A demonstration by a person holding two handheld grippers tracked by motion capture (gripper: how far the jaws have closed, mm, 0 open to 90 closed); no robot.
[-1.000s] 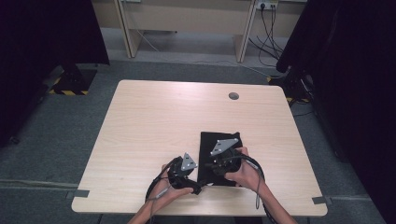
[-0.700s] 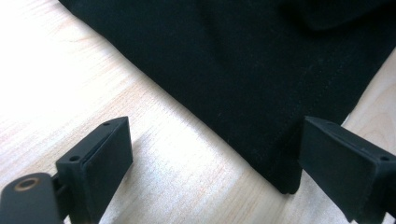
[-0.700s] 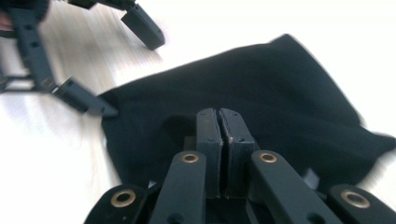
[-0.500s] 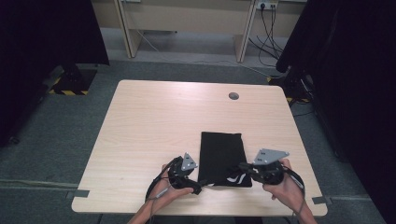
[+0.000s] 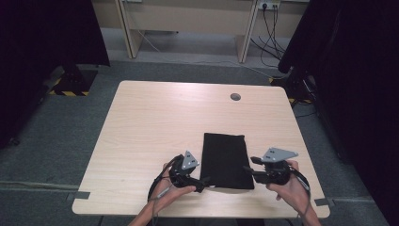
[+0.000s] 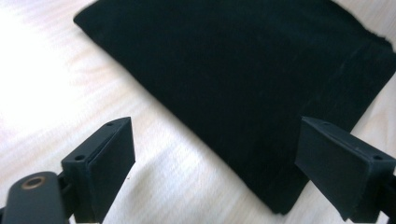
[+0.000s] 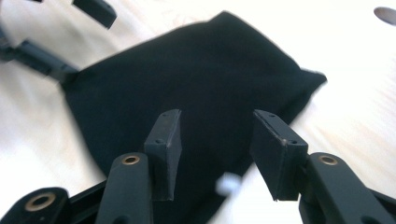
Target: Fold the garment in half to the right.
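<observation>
A black folded cloth (image 5: 225,159) lies flat on the table's near right part as an upright rectangle. My left gripper (image 5: 203,181) sits at the cloth's near left corner with its jaws wide open. In the left gripper view (image 6: 215,126) that corner of the cloth (image 6: 243,79) lies between and beyond them, untouched. My right gripper (image 5: 248,168) is at the cloth's near right edge, pointing left. Its jaws have just been opening and stand part open (image 7: 217,116) above the cloth (image 7: 196,79), with nothing pinched between them.
The light wooden table (image 5: 155,122) has a round cable hole (image 5: 235,97) at the back right. Its front edge runs just below both hands. Dark curtains hang on both sides, and desk legs and cables stand on the grey floor beyond.
My right gripper has moved from on top of the cloth's near part out to its right edge, and its jaws have opened. The cloth now lies flat. The left gripper has stayed put.
</observation>
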